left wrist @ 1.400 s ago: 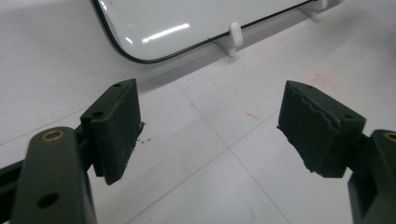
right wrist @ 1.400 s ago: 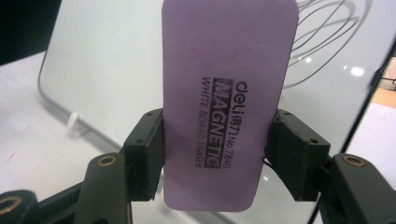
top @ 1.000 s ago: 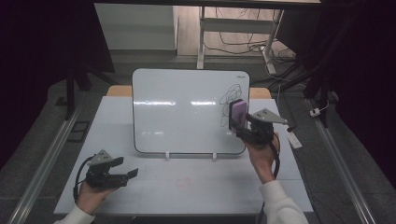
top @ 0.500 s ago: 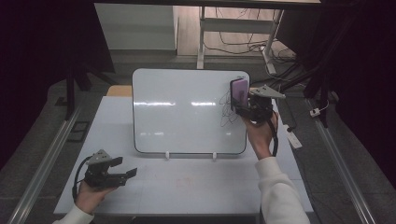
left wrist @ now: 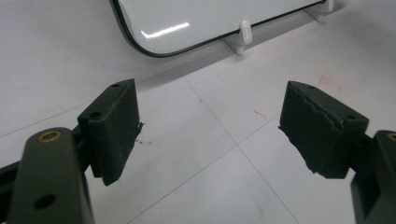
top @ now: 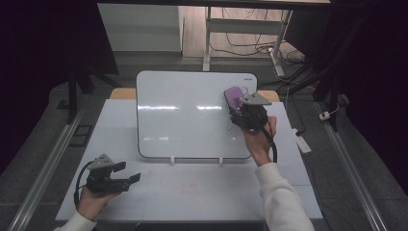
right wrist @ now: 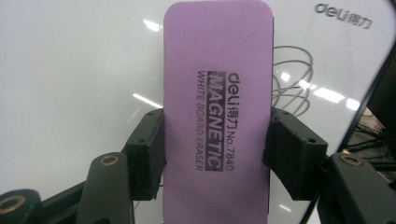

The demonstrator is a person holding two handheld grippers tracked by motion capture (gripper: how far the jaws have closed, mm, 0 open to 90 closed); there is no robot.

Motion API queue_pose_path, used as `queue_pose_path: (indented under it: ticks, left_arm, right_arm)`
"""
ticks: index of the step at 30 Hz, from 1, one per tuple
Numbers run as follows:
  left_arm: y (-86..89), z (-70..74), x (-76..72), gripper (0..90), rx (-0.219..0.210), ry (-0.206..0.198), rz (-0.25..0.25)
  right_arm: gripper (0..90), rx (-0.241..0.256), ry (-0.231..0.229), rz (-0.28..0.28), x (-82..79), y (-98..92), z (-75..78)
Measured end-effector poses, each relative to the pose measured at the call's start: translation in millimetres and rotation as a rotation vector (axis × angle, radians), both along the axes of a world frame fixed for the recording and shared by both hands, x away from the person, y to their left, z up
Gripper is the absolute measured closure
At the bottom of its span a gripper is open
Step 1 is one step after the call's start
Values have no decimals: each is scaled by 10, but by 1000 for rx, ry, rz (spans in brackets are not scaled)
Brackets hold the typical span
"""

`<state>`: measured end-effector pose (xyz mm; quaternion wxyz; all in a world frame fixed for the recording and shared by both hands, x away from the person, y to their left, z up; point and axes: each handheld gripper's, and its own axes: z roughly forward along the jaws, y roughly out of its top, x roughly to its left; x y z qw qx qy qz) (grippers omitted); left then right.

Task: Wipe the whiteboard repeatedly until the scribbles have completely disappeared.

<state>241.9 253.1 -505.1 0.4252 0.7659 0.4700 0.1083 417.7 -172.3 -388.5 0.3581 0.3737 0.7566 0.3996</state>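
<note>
A white whiteboard (top: pixel 192 115) stands tilted on small white feet at the middle of the table, with dark scribbles (right wrist: pixel 292 74) near its upper right corner. My right gripper (top: pixel 240 107) is shut on a purple magnetic eraser (right wrist: pixel 217 107) and holds it against the board's upper right area, beside the scribbles. The purple eraser (top: pixel 234 97) pokes up above the jaws in the high view. My left gripper (top: pixel 129 179) rests open near the table's front left, nothing between its fingers (left wrist: pixel 114 126), pointing toward the board's lower edge (left wrist: pixel 205 39).
The white table (top: pixel 192 192) has faint red marks (left wrist: pixel 327 81) in front of the board. A white power strip (top: pixel 303 142) lies off the table's right edge. Cables and a desk frame (top: pixel 240 43) sit behind the table on the floor.
My right gripper has carried the eraser up the board toward the upper right corner, over the scribbles. The left gripper has stayed put.
</note>
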Motion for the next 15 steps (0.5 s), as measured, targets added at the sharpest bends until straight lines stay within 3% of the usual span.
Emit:
queue_pose_path:
  ticks: [8, 12, 15]
  left_arm:
    - [9, -7, 8, 206, 2, 2, -2]
    - [16, -12, 13, 206, 1, 4, 1]
    - [15, -10, 11, 206, 1, 2, 2]
  right_arm:
    - [411, 83, -16, -92, 145, -223, 169]
    - [411, 83, -15, -89, 171, -217, 171]
    - [411, 86, -2, -54, 142, -155, 128]
